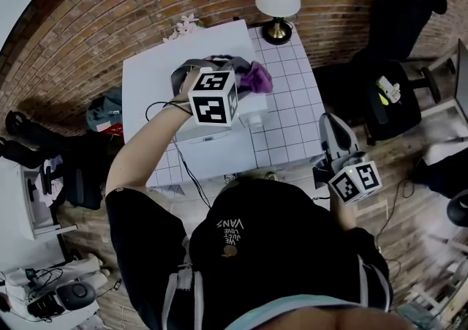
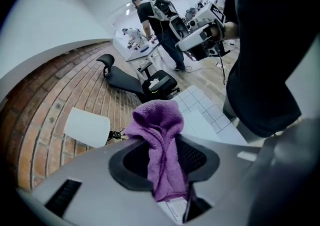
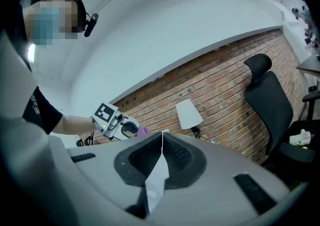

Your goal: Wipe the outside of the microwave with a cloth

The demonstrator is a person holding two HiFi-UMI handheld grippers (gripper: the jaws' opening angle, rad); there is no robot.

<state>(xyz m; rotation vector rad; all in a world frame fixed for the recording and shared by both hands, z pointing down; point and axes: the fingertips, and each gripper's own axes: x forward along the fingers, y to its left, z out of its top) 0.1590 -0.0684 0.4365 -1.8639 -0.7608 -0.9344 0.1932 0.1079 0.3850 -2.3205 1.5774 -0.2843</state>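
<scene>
Gripping fuzzy purple cloth [image 2: 159, 132] in left gripper [image 2: 167, 167] fingers above boxy white microwave [image 1: 161, 72]; holding right gripper [image 3: 161, 154] fingers closed, empty.

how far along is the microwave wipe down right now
Done: the purple cloth is picked up, clamped in the left gripper. In hand: it hangs over the white microwave; contact is unclear. Left: nothing shows which faces are wiped, so assume most. The right gripper is shut, empty, off to the side.
</scene>
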